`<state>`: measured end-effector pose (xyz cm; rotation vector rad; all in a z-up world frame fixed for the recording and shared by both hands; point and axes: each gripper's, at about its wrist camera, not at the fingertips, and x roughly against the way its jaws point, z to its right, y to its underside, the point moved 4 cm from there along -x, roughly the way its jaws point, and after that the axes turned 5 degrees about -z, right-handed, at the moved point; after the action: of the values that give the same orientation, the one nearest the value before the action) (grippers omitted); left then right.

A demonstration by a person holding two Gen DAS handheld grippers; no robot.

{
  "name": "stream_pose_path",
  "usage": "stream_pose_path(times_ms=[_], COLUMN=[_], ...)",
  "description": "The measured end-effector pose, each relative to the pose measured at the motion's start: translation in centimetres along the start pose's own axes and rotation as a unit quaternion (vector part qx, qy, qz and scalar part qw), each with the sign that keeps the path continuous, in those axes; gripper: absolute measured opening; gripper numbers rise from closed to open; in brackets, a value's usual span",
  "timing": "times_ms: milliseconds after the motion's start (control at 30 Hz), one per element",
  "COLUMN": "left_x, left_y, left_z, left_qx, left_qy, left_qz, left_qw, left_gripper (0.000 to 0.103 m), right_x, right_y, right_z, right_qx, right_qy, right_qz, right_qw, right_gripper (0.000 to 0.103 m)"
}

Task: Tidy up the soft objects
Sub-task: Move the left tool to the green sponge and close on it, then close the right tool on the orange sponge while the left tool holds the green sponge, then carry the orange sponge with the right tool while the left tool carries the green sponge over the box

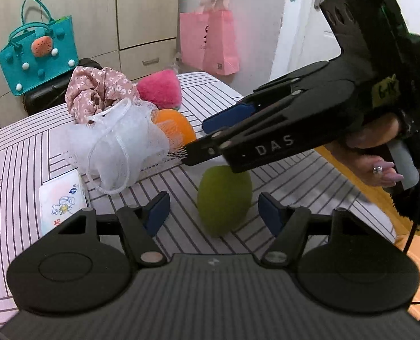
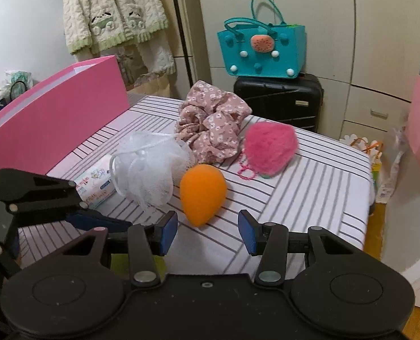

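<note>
A green egg-shaped sponge [image 1: 224, 198] stands on the striped table, just ahead of my open left gripper [image 1: 213, 212], between its blue pads. My right gripper [image 2: 207, 231] is open and empty; its fingers reach over the green sponge in the left wrist view [image 1: 201, 137]. An orange egg-shaped sponge [image 2: 203, 194] lies just ahead of the right gripper. Behind it are a white mesh bath puff [image 2: 150, 167], a pink floral scrunchie [image 2: 212, 124] and a fluffy pink ball [image 2: 271, 148].
A pink box [image 2: 54, 116] stands at the table's left side. A tissue pack [image 2: 96, 187] lies beside the puff. A teal bag [image 2: 262, 49] sits on a black suitcase [image 2: 280, 102] behind the table. A pink paper bag [image 1: 208, 41] hangs on the wall.
</note>
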<state>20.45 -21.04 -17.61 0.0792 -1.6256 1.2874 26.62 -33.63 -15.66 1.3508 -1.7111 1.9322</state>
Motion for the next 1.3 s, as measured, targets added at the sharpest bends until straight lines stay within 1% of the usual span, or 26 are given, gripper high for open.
stream_pose_path(times_ms=[100,167,200,233,267,300,333,400,533,933,1167,1300], left_x=[-0.1,-0.3,-0.3,-0.3,-0.4,-0.4,-0.4,-0.4,0.0,2.6,4.0,4.9], left_y=[-0.3,-0.2,-0.2,-0.2,-0.2,-0.2,-0.2,-0.2,0.2,1.6,2.5,2.9], left_z=[0.2,0.5,0.7,0.8,0.8,0.9,0.9,0.9,1.2,1.5,1.2,1.0], left_qx=[-0.007,-0.009,-0.009,-0.009,-0.010,-0.011,-0.009,-0.007,-0.011,-0.002,0.013,0.018], left_qy=[-0.007,-0.010,-0.012,-0.016,-0.019,-0.018,-0.017,-0.018,-0.024,-0.017,-0.008,-0.009], left_qz=[0.002,0.004,0.007,0.009,0.010,0.011,0.013,0.016,0.020,0.029,0.023,0.017], left_qw=[0.9999,0.9999,0.9999,0.9998,0.9997,0.9997,0.9997,0.9997,0.9994,0.9994,0.9996,0.9997], left_gripper=[0.065,0.058,0.056,0.050,0.044,0.040,0.038,0.037,0.037,0.037,0.037,0.037], right_x=[-0.5,-0.7,-0.8,-0.9,-1.0,-1.1,-1.1,-0.9,-0.4,2.0,3.0,3.7], right_y=[-0.3,-0.5,-0.6,-0.6,-0.7,-0.7,-0.7,-0.7,-0.3,1.7,3.0,3.7], right_z=[-0.1,-0.2,-0.3,-0.4,-0.5,-0.5,-0.6,-0.8,-0.6,-1.1,-2.1,-3.3], right_qx=[0.000,-0.002,-0.003,-0.003,-0.004,-0.004,-0.003,-0.003,-0.024,-0.066,-0.079,-0.076], right_qy=[-0.010,-0.014,-0.016,-0.016,-0.016,-0.013,-0.009,-0.004,-0.001,0.056,0.073,0.076], right_qz=[0.004,0.008,0.011,0.014,0.017,0.020,0.022,0.023,0.023,0.014,0.000,-0.006], right_qw=[1.000,1.000,1.000,1.000,1.000,1.000,1.000,1.000,0.999,0.996,0.994,0.994], right_gripper=[0.053,0.052,0.049,0.047,0.042,0.040,0.039,0.038,0.038,0.038,0.038,0.038])
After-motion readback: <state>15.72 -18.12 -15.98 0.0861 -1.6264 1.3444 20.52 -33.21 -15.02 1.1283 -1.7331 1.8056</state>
